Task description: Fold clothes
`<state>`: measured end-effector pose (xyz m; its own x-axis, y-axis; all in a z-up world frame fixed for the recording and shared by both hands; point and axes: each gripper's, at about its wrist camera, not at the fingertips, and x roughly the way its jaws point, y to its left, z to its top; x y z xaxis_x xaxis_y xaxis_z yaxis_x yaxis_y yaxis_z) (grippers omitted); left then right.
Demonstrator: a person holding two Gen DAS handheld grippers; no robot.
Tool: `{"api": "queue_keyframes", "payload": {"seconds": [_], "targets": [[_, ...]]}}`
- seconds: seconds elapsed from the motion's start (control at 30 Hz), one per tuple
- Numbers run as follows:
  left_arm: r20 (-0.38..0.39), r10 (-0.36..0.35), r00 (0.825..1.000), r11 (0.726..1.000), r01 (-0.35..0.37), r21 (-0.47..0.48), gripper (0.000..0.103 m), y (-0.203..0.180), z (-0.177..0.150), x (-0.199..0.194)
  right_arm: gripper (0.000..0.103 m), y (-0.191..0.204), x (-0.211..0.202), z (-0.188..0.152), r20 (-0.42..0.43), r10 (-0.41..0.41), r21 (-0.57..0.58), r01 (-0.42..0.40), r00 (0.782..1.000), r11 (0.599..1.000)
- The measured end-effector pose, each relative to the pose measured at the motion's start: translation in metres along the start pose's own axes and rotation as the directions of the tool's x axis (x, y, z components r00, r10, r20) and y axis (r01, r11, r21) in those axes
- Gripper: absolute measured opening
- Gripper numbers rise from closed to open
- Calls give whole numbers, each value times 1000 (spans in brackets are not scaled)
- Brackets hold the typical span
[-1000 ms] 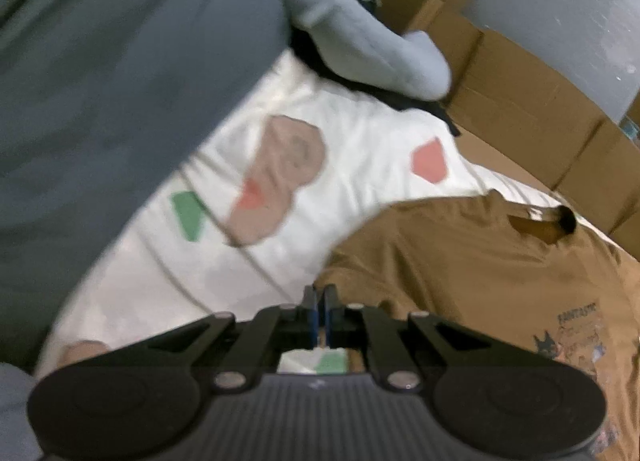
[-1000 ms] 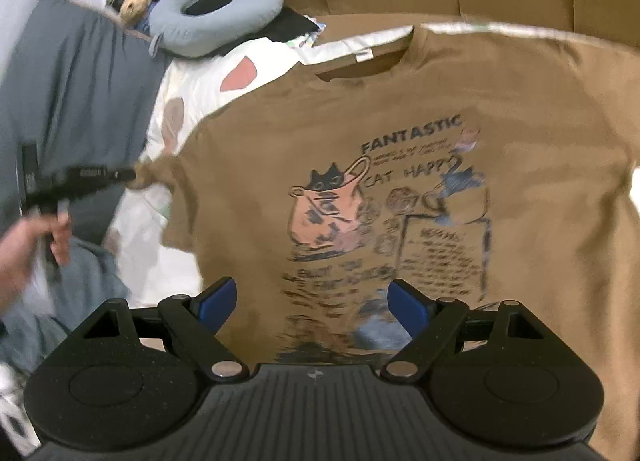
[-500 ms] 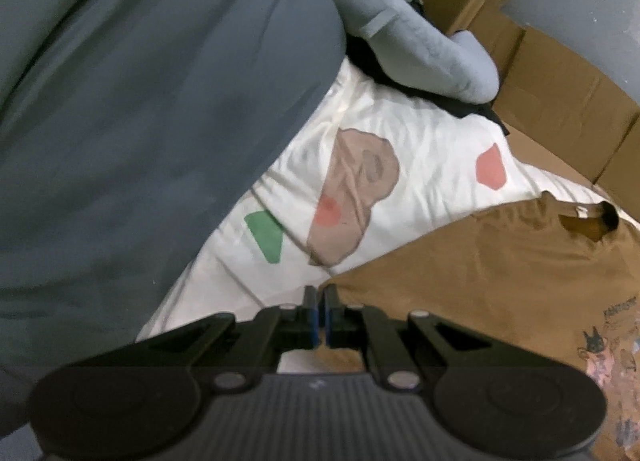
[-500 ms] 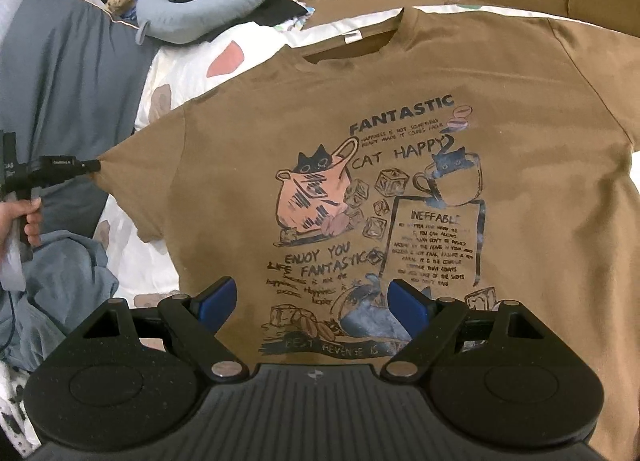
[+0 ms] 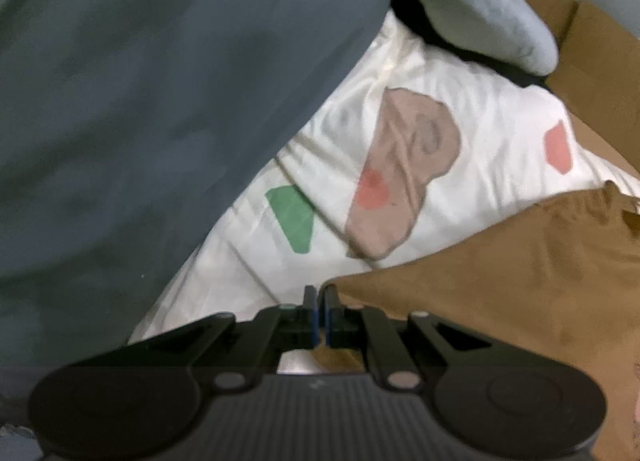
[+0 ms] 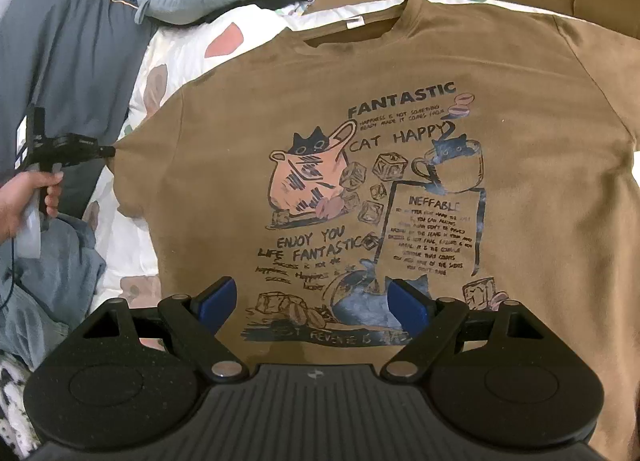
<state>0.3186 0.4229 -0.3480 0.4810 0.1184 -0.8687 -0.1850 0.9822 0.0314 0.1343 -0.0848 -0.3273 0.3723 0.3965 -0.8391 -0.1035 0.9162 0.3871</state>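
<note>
Left gripper [image 6: 105, 150] was closed on the sleeve tip of the brown T-shirt [image 6: 400, 73], pulling it out sideways. Its handle was held by a hand [image 6: 28, 197]. Right gripper [image 6: 313, 301] hovered with fingers wide apart above the shirt's hem. The shirt lay flat, print up, on a white patterned sheet [image 5: 472, 109].

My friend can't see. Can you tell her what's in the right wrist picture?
A brown T-shirt with cartoon cats lies spread flat, print up, on a white patterned sheet. The right gripper is open above its hem, and the left gripper pinches one sleeve tip.
</note>
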Motion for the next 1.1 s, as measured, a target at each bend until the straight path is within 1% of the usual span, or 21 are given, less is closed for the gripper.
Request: {"api": "queue_keyframes", "payload": {"seconds": [0.1,0.17,0.2,0.23,0.5,0.63,0.7,0.8,0.9,1.0,1.1], "targets": [[4,-12,1000,1000,12,-17,5,0,-10,-8,87,0,0,-2,4,-5,-4,5,1000,1000],[6,-19,1000,999,19,-28,12,0,-17,-13,87,-1,0,-2,5,-6,-3,6,1000,1000],[8,-23,1000,999,23,-34,20,-1,-21,-16,87,-1,1,-2,5,-7,-2,7,1000,1000],[9,-27,1000,999,27,-39,22,-1,-24,-19,87,-1,1,-2,5,-7,-2,7,1000,1000],[21,-57,998,995,59,-84,22,-1,-52,-40,87,0,2,-6,1,-6,-11,6,1000,1000],[26,-86,996,990,88,-112,25,-7,-72,-54,87,0,3,-7,-6,-11,-15,11,1000,1000],[9,-98,995,987,98,-126,26,-11,-83,-60,87,1,3,-8,-5,-10,-15,10,1000,1000],[-11,-134,991,979,131,-155,26,-19,-94,-62,87,-2,2,-7,-8,3,17,-3,1000,1000],[-27,-142,989,979,136,-150,26,-28,-103,-58,87,-5,1,-6,-7,21,52,-21,1000,998],[-31,-167,985,968,158,-195,26,-30,-108,-53,87,-4,1,-5,-7,26,58,-25,1000,998],[-29,-190,981,957,178,-230,30,-34,-110,-48,87,-3,1,-6,-9,24,55,-23,1000,998]]}}
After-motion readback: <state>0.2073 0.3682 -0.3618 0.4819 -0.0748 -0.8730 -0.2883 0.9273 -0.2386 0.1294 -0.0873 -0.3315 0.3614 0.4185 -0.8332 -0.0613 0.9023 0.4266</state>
